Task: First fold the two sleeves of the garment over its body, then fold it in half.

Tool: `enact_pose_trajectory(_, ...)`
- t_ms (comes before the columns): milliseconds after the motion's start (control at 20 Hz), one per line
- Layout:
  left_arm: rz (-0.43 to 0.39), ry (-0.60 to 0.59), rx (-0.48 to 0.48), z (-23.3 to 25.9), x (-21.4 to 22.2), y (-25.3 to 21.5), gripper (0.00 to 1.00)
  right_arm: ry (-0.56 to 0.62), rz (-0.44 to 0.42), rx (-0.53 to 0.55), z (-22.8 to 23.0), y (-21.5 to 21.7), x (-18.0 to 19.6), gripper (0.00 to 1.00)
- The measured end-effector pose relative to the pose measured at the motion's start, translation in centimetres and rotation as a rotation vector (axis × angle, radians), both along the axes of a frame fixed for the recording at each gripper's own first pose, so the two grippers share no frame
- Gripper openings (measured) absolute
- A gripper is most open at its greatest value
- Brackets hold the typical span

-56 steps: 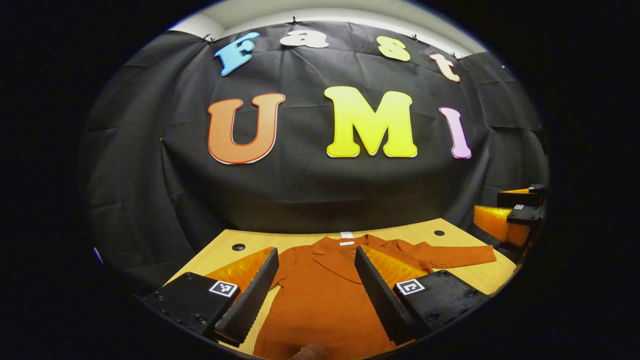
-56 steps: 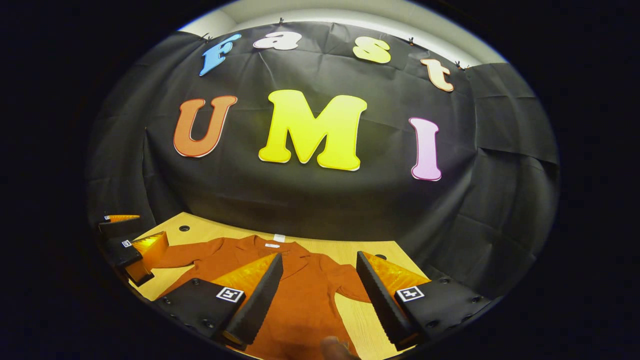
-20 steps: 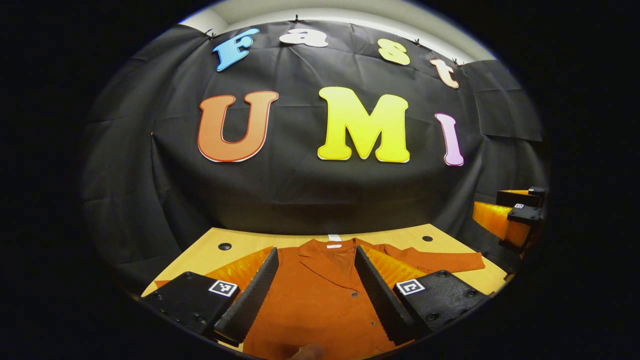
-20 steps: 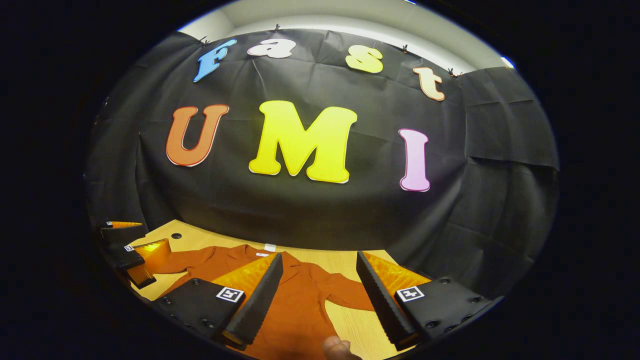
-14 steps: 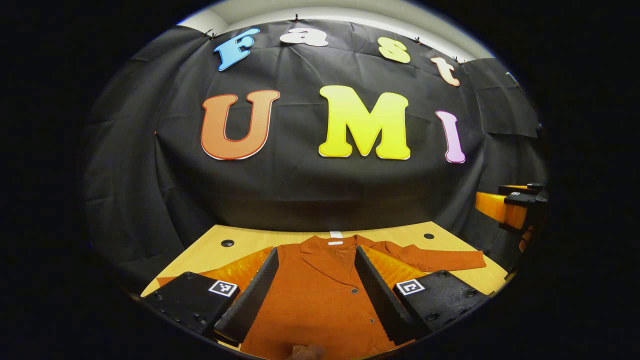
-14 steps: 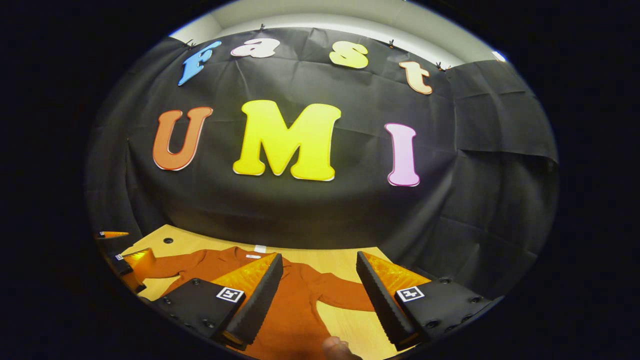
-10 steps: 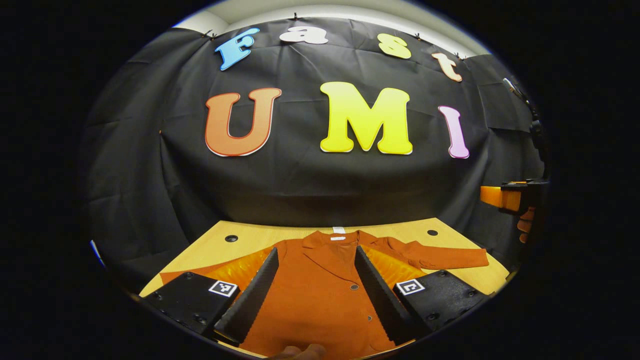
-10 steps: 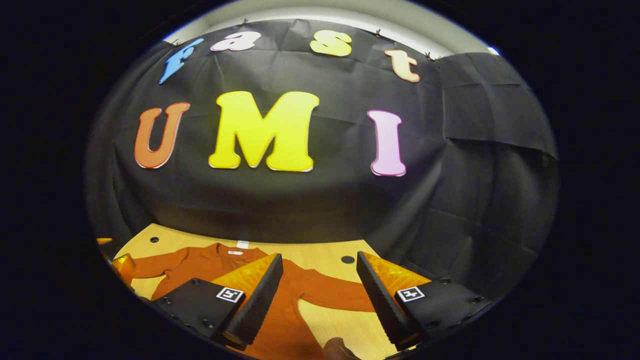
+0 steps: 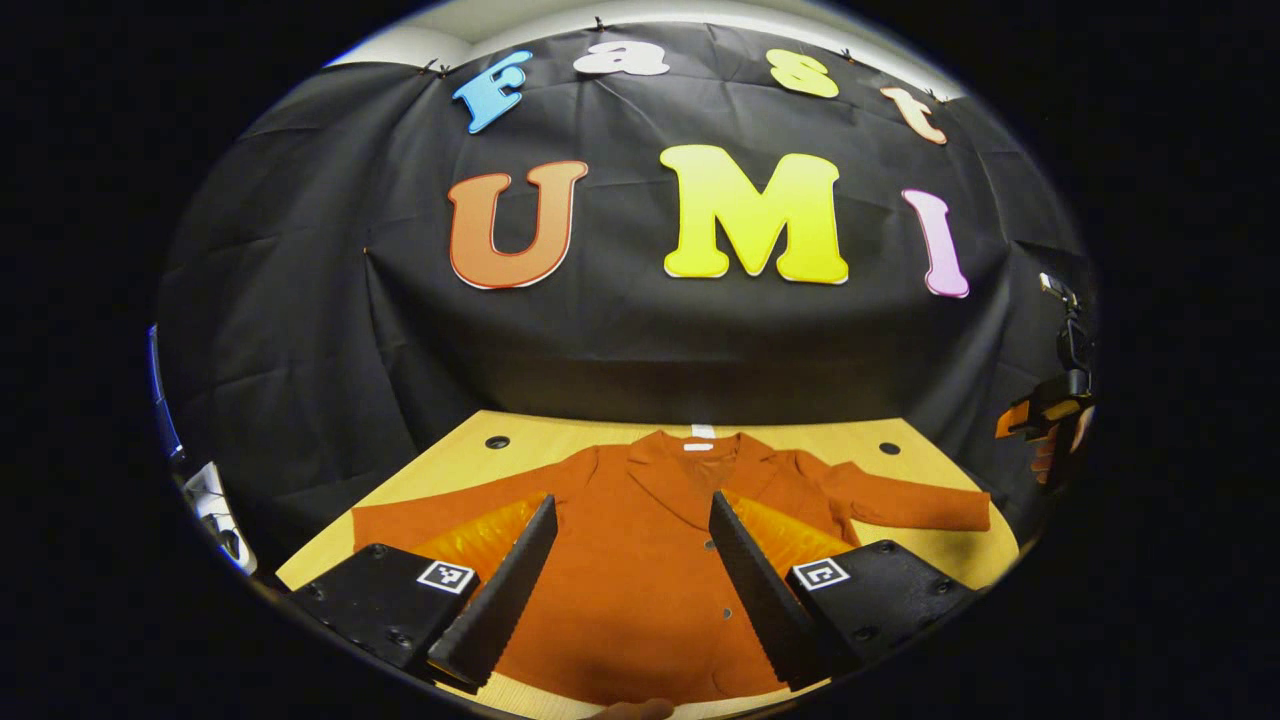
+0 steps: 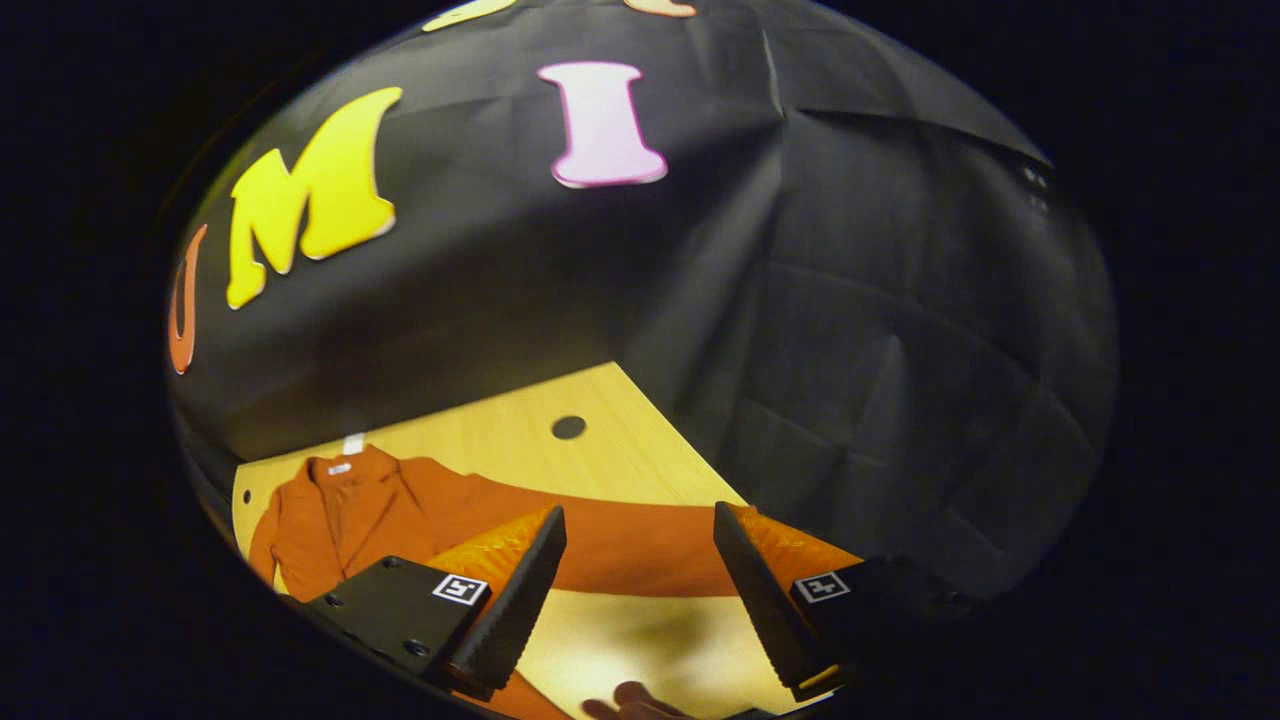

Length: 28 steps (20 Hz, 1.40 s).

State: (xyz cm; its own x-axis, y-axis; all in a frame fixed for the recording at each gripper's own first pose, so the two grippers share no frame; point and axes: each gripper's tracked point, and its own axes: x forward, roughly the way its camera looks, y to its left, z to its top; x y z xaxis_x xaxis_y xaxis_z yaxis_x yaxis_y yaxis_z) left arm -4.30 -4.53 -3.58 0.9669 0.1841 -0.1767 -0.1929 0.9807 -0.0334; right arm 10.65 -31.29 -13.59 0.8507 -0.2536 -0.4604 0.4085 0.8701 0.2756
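A rust-orange buttoned jacket [image 9: 640, 560] lies flat on the wooden table [image 9: 440, 470], collar toward the wall, both sleeves spread outward. My left gripper [image 9: 625, 590] hovers open over the jacket's body, nothing between its fingers. In the right gripper view the jacket [image 10: 340, 520] lies at the left, and its right sleeve [image 10: 620, 545] stretches across between my fingers. My right gripper [image 10: 630, 600] stands open above that sleeve, near its cuff end. The right gripper [image 9: 1045, 425] and the hand holding it also show at the far right of the left gripper view.
The table [image 10: 600, 460] has round holes near its back corners [image 9: 497, 441] [image 9: 889, 448] [image 10: 568, 427]. The black cloth wall stands right behind the table. A fingertip [image 10: 630, 705] shows at the bottom of the right gripper view.
My right gripper has swung to the right and tipped down, from over the jacket's body to over the right sleeve. The left gripper has lifted back slightly, so more of the jacket shows.
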Motion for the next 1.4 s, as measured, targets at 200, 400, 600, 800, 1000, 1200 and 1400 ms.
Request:
enact_pose_trajectory(200,0.064,0.099,0.005,-2.5,-2.4,-0.4,1.00,0.170,0.035,0.109,-7.2,-2.8,1.7,0.95)
enact_pose_trajectory(400,0.115,0.186,0.034,-3.6,-4.2,-0.4,0.99,0.281,0.043,0.180,-12.0,-5.1,2.9,0.94)
enact_pose_trajectory(600,0.156,0.199,0.017,-2.8,-5.0,-1.3,0.99,0.472,0.072,0.353,-16.6,-5.6,2.7,0.91)
enact_pose_trajectory(800,0.170,0.192,0.001,-2.6,-5.4,-2.7,0.99,0.539,0.110,0.454,-17.4,-5.9,4.1,0.91)
enact_pose_trajectory(1000,0.196,0.210,-0.009,-2.7,-6.5,-3.1,0.98,0.587,0.177,0.627,-16.9,-3.8,5.2,0.81)
enact_pose_trajectory(1200,0.213,0.213,0.000,-2.6,-7.5,-2.7,0.98,0.590,0.178,0.684,-17.6,-4.0,6.4,0.52)
enact_pose_trajectory(1400,0.219,0.203,-0.036,-3.0,-7.8,-2.1,0.98,0.582,0.205,0.645,-18.2,-4.2,6.1,0.17)
